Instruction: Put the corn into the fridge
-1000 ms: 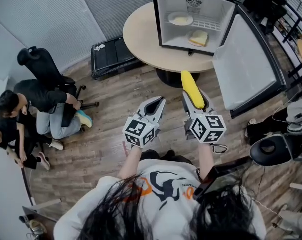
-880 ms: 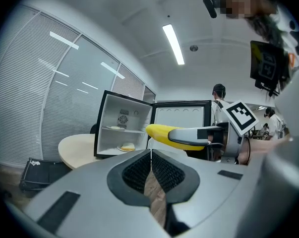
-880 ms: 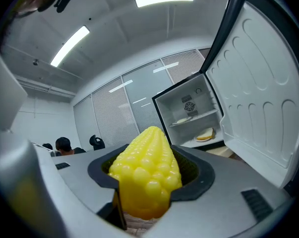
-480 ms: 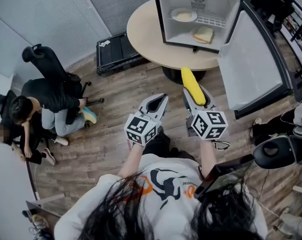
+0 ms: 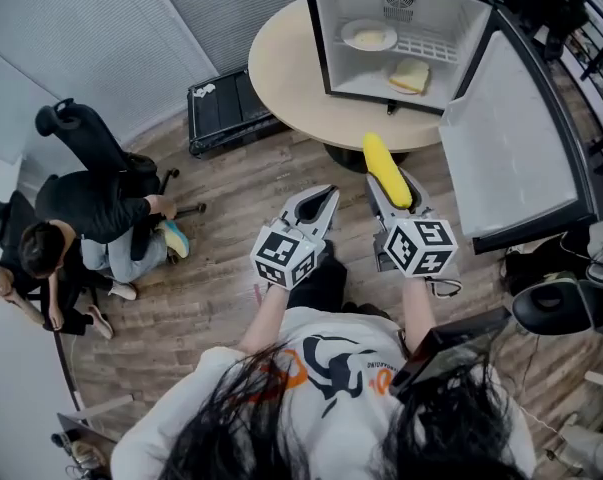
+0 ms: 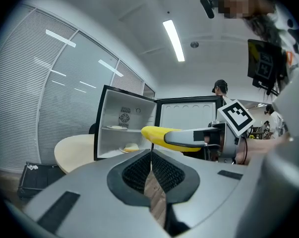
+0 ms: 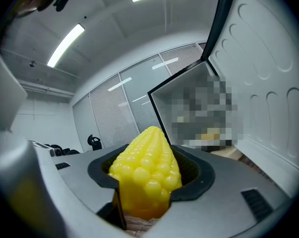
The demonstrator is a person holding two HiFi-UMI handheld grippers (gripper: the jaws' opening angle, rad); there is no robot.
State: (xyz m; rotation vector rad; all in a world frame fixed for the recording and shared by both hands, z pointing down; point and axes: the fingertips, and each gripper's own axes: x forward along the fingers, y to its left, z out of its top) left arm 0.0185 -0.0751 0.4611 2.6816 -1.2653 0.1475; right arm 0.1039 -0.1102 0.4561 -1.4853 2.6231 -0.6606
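A yellow corn cob (image 5: 385,169) (image 7: 145,175) sits clamped in my right gripper (image 5: 392,194), tip pointing toward the small fridge (image 5: 323,38) on the round table (image 5: 281,68). The fridge door (image 5: 516,148) stands wide open to the right. Inside are a plate (image 5: 369,36) on the shelf and a piece of bread (image 5: 410,75) on the floor. My left gripper (image 5: 313,208) is level beside the right one, its jaws shut with nothing between them. In the left gripper view the corn (image 6: 161,136) crosses in front of the fridge (image 6: 124,128).
A black case (image 5: 226,108) lies on the wooden floor left of the table. Two people sit low at the far left by an office chair (image 5: 86,138). Another black chair (image 5: 571,303) and cables stand at the right, under the open door.
Both grippers have moved slightly forward toward the table and fridge, the corn still held. The people at the left have shifted.
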